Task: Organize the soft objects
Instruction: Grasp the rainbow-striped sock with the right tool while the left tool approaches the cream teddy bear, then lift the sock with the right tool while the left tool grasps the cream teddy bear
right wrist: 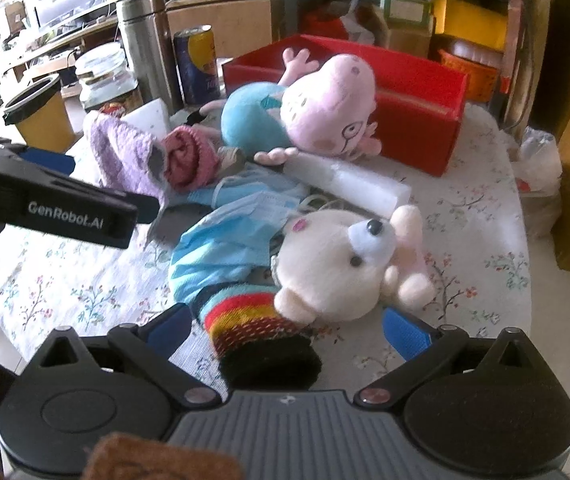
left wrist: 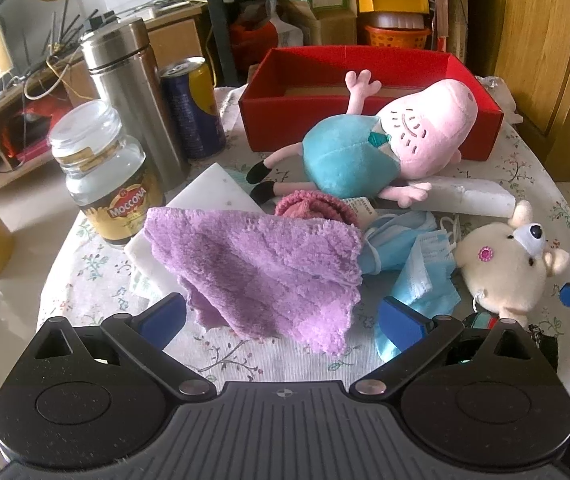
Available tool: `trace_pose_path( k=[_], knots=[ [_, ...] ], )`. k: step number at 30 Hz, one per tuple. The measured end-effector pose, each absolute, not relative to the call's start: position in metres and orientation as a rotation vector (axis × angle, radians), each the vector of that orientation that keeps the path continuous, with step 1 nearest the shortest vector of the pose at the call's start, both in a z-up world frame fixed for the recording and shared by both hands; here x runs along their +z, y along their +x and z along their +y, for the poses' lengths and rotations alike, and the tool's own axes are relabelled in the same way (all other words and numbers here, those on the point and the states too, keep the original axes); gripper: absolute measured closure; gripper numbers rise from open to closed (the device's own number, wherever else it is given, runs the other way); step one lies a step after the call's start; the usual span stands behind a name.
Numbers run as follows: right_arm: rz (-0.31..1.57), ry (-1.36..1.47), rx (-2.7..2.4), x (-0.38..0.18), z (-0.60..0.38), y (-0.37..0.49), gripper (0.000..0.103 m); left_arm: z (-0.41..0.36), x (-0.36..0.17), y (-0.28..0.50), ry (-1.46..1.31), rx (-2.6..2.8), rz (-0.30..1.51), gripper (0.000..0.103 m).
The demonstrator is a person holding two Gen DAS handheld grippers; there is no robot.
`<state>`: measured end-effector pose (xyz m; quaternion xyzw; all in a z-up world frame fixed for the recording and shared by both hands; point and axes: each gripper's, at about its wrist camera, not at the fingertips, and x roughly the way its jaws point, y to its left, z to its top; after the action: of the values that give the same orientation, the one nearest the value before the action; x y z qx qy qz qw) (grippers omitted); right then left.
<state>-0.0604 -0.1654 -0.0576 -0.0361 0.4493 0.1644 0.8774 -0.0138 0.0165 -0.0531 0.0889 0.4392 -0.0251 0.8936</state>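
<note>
Purple terry, thick and floppy, makes up the cloth (left wrist: 261,272) that lies nearest the left tool (left wrist: 283,318), draped over a white foam block (left wrist: 209,196) near the worktop's (left wrist: 85,276) front-left edge. I'd judge it very light and limp; pinching a bunched fold at its near corner should lift it, though it will dangle and may drag what lies beside it. The left tool stands wide open with the cloth's hanging edge between its blue pads, gripping nothing.

The right tool (right wrist: 285,330) is also spread wide and empty, straddling the black cuff of a striped knit sock (right wrist: 257,320) at the front edge. Just behind lies a cream plush bear (right wrist: 337,264), squashy and rounded, best taken by the body or an ear. Crumpled blue face masks (right wrist: 225,248) sit between bear and cloth, thin and papery, with a rolled pink knit (right wrist: 187,156) beyond them. The pink-and-teal pig plush (left wrist: 385,140) rests against the red cardboard box (left wrist: 365,68) toward the far edge; the box looks empty and is probably where the soft things go. Hard items, a glass jar (left wrist: 101,176), steel flask (left wrist: 133,92) and can (left wrist: 193,108), line the left edge.
</note>
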Motion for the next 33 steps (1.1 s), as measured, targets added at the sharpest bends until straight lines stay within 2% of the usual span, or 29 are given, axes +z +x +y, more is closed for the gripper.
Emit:
trace_pose_path(
  k=[7,12,14,19,20,21,24,27,33],
  knots=[
    [0.982,-0.066,0.369,-0.065,-0.161,-0.06,0.034,0.015,-0.054,-0.014,0.191,-0.059,0.912,0.006],
    [1.053,-0.059,0.401,-0.079,-0.154,-0.058,0.054,0.012,-0.056,-0.015,0.211,-0.076,0.921,0.006],
    [1.077,-0.037,0.4,-0.084,-0.156,-0.055,0.059,0.01,-0.058,-0.017,0.221,-0.088,0.927,0.006],
    [1.073,-0.016,0.384,-0.084,-0.159,-0.053,0.062,0.009,-0.063,-0.018,0.237,-0.094,0.944,0.006],
    [1.072,-0.024,0.387,-0.084,-0.158,-0.053,0.065,0.009,-0.064,-0.017,0.235,-0.094,0.946,0.006],
    [1.066,-0.033,0.392,-0.084,-0.156,-0.054,0.075,0.009,-0.064,-0.017,0.232,-0.093,0.948,0.006],
    [1.054,-0.035,0.402,-0.084,-0.154,-0.054,0.093,0.009,-0.063,-0.018,0.229,-0.099,0.949,0.006],
    [1.053,0.002,0.409,-0.082,-0.159,-0.052,0.103,0.007,-0.064,-0.018,0.235,-0.108,0.955,0.006],
    [1.067,0.123,0.457,-0.072,-0.169,-0.054,0.103,0.01,-0.065,-0.013,0.147,-0.162,1.01,0.006]
  ],
)
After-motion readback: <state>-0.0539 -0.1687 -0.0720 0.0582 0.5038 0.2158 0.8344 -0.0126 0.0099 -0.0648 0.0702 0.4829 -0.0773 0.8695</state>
